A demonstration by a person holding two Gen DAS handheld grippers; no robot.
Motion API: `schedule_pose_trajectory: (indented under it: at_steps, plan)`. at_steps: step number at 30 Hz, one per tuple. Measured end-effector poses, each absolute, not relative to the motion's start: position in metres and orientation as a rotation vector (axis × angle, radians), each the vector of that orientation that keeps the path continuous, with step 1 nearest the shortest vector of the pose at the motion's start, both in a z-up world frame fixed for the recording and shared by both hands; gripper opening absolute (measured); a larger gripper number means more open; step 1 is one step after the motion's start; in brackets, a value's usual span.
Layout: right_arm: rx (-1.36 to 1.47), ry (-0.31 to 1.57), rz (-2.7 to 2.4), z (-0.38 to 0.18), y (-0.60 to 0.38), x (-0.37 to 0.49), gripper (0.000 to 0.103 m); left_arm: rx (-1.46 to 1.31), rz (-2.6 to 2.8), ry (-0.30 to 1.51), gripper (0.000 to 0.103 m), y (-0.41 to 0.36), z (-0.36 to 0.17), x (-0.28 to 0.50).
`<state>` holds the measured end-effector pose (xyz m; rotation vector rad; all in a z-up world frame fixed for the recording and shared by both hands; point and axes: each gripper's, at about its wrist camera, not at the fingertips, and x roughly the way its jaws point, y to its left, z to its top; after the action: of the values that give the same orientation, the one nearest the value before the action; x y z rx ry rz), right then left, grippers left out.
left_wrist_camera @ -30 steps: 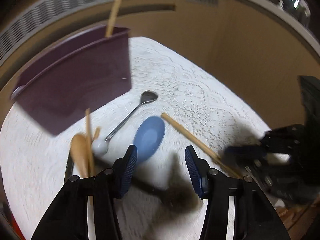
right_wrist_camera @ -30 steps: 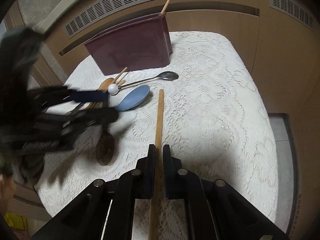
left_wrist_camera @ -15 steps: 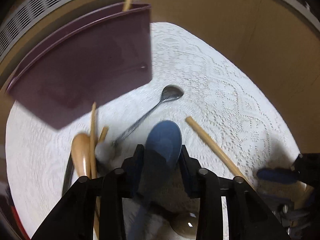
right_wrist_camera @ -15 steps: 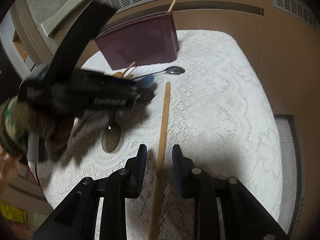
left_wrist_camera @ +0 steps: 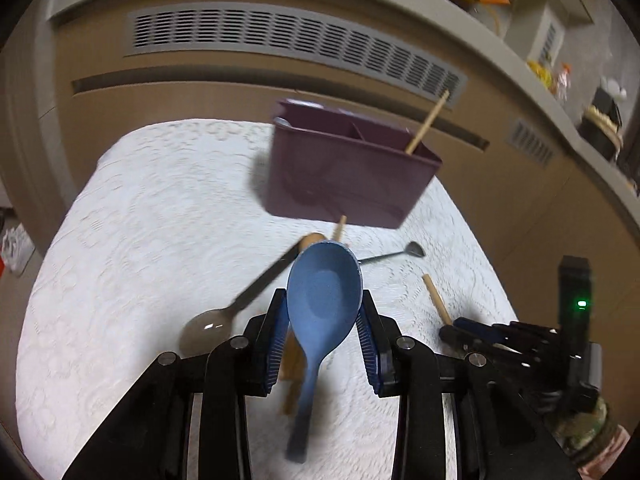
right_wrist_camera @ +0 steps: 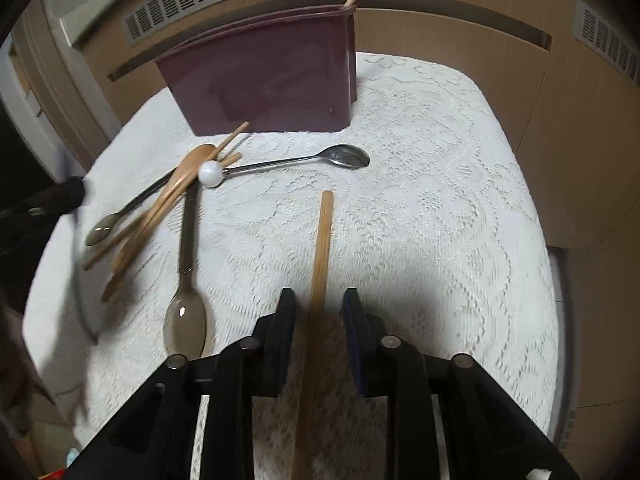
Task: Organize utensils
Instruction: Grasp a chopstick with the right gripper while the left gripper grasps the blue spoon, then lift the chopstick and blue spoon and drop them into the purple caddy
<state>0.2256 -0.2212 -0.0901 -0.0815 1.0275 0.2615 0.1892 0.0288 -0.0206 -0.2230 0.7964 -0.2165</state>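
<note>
My left gripper (left_wrist_camera: 322, 312) is shut on a blue spoon (left_wrist_camera: 322, 300) and holds it above the table, bowl forward. The purple utensil holder (left_wrist_camera: 344, 176) stands at the back with one wooden chopstick (left_wrist_camera: 426, 124) in it. My right gripper (right_wrist_camera: 318, 312) is open, its fingers either side of a wooden chopstick (right_wrist_camera: 322, 236) lying on the white lace cloth. The holder also shows in the right wrist view (right_wrist_camera: 268, 80).
On the cloth left of the right gripper lie a silver spoon with a white knob (right_wrist_camera: 288, 162), a wooden spoon and chopsticks (right_wrist_camera: 176, 192), and two dark translucent spoons (right_wrist_camera: 186, 300). The table edge (right_wrist_camera: 548, 240) drops off at the right. A vented wall panel (left_wrist_camera: 280, 44) is behind.
My left gripper closed on the blue spoon and lifted it off the cloth. My right gripper opened, letting go of the chopstick, which now lies between its fingers.
</note>
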Motion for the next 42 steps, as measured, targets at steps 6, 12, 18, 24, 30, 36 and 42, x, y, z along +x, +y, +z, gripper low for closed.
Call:
schedule_pose_trajectory:
  at_steps: [6,12,18,24,30,36,42]
  plan:
    - [-0.166,0.996,0.266,-0.083,-0.208,0.218,0.007,-0.258,-0.213,0.779,0.034,0.041,-0.018,0.182]
    - [-0.087,0.900,0.310,-0.037,-0.212,0.195,0.007,-0.276,-0.222,0.755,0.034,0.046,-0.009,0.169]
    - [-0.068,0.821,0.350,-0.006,-0.208,0.175,0.007,-0.275,-0.236,0.730,0.034,0.044,0.002,0.156]
    - [-0.038,0.803,0.359,0.004,-0.207,0.168,0.007,-0.253,-0.248,0.702,0.034,0.037,0.016,0.145]
    - [0.013,0.772,0.381,0.016,-0.212,0.163,0.007,-0.256,-0.274,0.668,0.034,0.034,0.036,0.137]
    - [0.031,0.614,0.397,0.069,-0.210,0.166,0.007,-0.219,-0.329,0.567,0.034,0.028,0.089,0.144]
    - [-0.024,0.334,0.373,0.159,-0.200,0.185,0.007,-0.160,-0.366,0.406,0.034,0.022,0.168,0.171]
